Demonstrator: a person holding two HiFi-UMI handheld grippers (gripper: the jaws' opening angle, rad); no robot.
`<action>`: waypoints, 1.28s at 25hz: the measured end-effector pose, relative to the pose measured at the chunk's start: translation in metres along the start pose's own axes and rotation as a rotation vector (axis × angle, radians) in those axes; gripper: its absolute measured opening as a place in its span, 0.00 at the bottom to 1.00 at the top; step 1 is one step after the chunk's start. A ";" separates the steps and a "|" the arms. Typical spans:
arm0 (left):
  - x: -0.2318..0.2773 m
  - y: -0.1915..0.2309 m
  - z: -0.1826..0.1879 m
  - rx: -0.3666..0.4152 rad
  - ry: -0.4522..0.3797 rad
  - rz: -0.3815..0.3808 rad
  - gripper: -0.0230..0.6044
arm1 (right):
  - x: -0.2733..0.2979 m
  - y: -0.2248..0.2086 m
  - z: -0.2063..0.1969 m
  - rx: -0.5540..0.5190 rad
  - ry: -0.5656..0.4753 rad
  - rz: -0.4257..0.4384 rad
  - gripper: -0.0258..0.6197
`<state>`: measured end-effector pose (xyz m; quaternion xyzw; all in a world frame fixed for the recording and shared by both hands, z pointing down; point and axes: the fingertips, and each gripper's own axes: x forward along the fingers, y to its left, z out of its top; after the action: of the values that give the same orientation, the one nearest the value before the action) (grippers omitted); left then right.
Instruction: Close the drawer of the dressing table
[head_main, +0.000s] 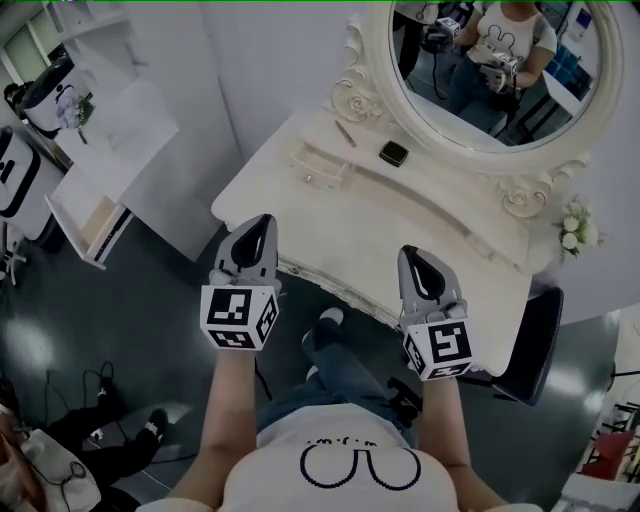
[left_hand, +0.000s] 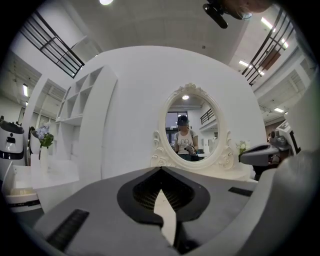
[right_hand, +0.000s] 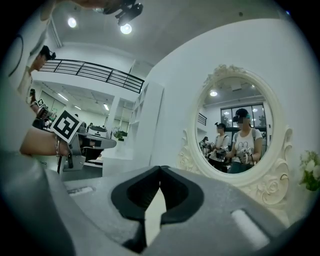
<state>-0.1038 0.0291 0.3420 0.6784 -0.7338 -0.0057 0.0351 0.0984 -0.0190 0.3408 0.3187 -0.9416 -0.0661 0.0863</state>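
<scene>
The white dressing table (head_main: 300, 205) carries an oval mirror (head_main: 500, 70). On its top a small drawer (head_main: 322, 166) stands pulled out toward me. My left gripper (head_main: 262, 222) hovers over the table's front edge, short of the drawer, with its jaws shut and empty. My right gripper (head_main: 409, 253) is level with it further right, also shut and empty. In the left gripper view the shut jaws (left_hand: 161, 169) point at the mirror (left_hand: 192, 131). The right gripper view shows its jaws (right_hand: 160, 167) closed, with the mirror (right_hand: 237, 132) ahead to the right.
A thin pen (head_main: 345, 133) and a small dark box (head_main: 393, 153) lie on the table behind the drawer. White flowers (head_main: 572, 228) stand at the right end. A black chair (head_main: 535, 345) is at the right, a white shelf unit (head_main: 100, 215) at the left.
</scene>
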 end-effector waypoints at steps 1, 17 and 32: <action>0.007 0.004 -0.002 0.002 0.003 0.001 0.03 | 0.007 -0.002 -0.003 0.002 0.001 0.002 0.04; 0.183 0.042 -0.034 0.014 0.135 -0.095 0.03 | 0.167 -0.081 -0.033 0.095 0.040 -0.038 0.04; 0.284 0.043 -0.067 -0.010 0.243 -0.216 0.53 | 0.219 -0.124 -0.068 0.159 0.151 -0.104 0.04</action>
<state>-0.1641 -0.2481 0.4237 0.7489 -0.6469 0.0690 0.1261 0.0139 -0.2551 0.4117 0.3771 -0.9169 0.0286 0.1278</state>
